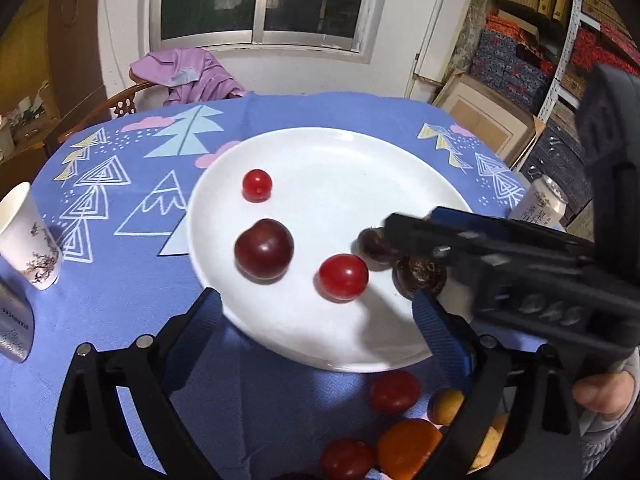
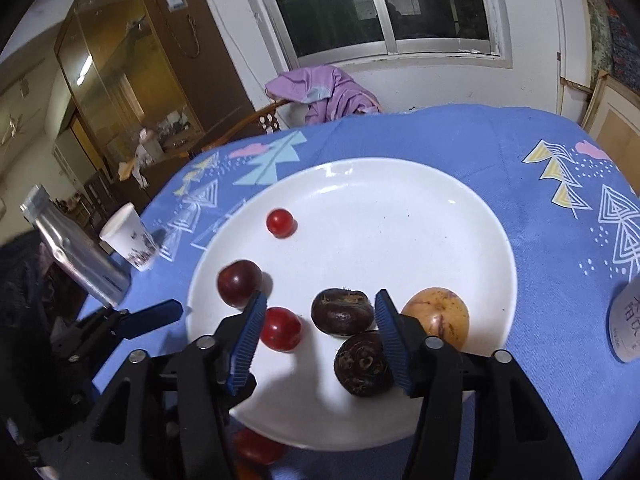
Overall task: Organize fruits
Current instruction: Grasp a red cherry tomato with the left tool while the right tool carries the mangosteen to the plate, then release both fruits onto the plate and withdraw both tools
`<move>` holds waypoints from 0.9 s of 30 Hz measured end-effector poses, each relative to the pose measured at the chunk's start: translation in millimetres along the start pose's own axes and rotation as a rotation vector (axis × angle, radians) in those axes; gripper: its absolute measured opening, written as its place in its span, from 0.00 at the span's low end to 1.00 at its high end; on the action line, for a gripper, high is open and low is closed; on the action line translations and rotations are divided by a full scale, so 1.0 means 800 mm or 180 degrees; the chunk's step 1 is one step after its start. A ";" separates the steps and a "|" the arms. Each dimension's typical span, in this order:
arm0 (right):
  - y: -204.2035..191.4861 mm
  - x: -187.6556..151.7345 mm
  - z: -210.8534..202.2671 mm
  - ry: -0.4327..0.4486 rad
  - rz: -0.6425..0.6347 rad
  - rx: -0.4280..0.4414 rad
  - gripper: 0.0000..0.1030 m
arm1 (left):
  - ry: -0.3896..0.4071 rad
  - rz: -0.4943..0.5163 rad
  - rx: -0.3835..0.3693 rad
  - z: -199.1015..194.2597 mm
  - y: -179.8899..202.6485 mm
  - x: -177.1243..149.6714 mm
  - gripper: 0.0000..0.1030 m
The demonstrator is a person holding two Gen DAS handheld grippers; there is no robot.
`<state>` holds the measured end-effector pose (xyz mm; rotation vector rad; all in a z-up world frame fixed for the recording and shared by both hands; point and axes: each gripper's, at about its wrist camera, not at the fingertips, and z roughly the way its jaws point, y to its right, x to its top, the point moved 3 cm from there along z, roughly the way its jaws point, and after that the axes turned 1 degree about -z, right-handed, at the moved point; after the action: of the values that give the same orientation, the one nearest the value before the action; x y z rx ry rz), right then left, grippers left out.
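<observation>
We see the left gripper spread wide over the near rim of the plate, gripping nothing. The right gripper stands half open and empty, one chestnut in the gap between its fingers, another chestnut against its right pad, no squeeze visible. A yellow fruit lies just beyond that pad. Also on the plate: a dark plum, a red tomato beside it, a smaller tomato farther back. From the left wrist the right gripper hides part of the chestnuts. More red and orange fruits wait on the blue cloth below the plate. A paper cup stands left, a can right.
</observation>
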<state>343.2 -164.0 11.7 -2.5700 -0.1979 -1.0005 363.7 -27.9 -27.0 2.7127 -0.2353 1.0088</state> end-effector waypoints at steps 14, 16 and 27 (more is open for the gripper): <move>-0.038 -0.074 -0.190 0.0648 -0.0138 0.0070 0.96 | 0.0655 -0.0002 0.0435 -0.167 -0.023 -0.105 0.96; -0.027 -0.116 -0.202 0.0749 -0.0176 0.0034 0.97 | 0.0615 -0.0006 0.0498 -0.179 -0.027 -0.151 0.96; 0.008 -0.186 -0.226 0.0784 -0.0068 -0.0092 0.97 | 0.0476 -0.0042 0.0458 -0.214 -0.035 -0.255 0.96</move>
<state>122.5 -239.9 32.3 -2.4457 -0.1454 -1.3240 111.3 59.7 -40.2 2.7427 -0.1220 1.2633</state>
